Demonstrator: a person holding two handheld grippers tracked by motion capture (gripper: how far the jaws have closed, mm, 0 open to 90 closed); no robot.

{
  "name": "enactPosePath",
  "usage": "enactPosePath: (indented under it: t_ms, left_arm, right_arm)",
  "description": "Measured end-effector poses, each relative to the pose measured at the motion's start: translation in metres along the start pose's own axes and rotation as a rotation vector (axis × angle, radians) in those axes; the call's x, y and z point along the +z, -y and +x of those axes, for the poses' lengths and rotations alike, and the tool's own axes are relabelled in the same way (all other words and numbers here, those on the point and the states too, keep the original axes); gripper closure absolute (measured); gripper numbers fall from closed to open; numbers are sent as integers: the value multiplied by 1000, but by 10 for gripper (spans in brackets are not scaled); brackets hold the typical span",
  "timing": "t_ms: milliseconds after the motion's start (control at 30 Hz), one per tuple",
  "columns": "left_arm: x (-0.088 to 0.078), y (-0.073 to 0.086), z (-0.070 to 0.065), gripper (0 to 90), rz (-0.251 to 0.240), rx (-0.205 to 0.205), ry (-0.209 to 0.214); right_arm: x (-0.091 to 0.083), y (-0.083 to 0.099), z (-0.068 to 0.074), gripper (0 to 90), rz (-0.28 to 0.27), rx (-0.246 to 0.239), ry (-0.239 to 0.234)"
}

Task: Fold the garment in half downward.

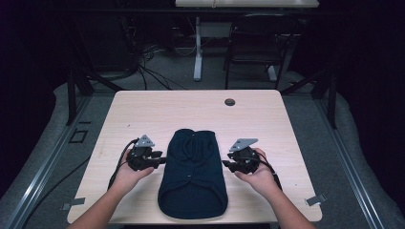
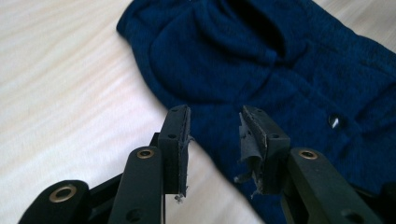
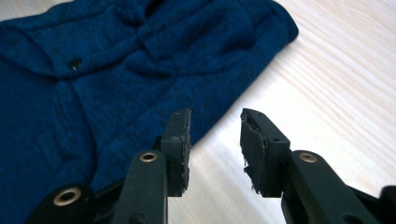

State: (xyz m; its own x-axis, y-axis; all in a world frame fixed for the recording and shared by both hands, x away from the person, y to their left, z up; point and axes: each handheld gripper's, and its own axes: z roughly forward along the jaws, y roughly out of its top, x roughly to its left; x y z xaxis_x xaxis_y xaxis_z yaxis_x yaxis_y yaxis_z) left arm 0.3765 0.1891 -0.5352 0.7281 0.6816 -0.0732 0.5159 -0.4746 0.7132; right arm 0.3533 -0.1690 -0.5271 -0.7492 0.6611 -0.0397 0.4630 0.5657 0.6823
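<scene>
At garment (image 1: 193, 174) side edges | both hand-held grippers spread | bare table (image 1: 143, 114) beyond

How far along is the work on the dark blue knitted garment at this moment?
Done: the dark blue knitted garment lies flat on the light wooden table, sleeves seemingly folded inward. In hand: the left gripper and the right gripper sit at its two side edges, jaws open, gripping nothing yet. Left: probably grasping the edges and folding it shorter; it lies at full length.
</scene>
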Motion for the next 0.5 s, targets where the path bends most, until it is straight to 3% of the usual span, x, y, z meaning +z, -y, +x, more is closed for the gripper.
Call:
enactPosePath:
  t_ms: [133, 267, 500]
  left_arm:
    - [6, -19, 1, 623, 21, 38, -12]
    - [12, -31, 3, 622, 33, 51, -9]
    - [38, -53, 13, 605, 80, 99, -42]
  right_arm:
    - [6, -15, -4, 625, 27, -27, -5]
    - [13, -27, -5, 619, 50, -55, 4]
    - [37, -50, -12, 613, 81, -109, -3]
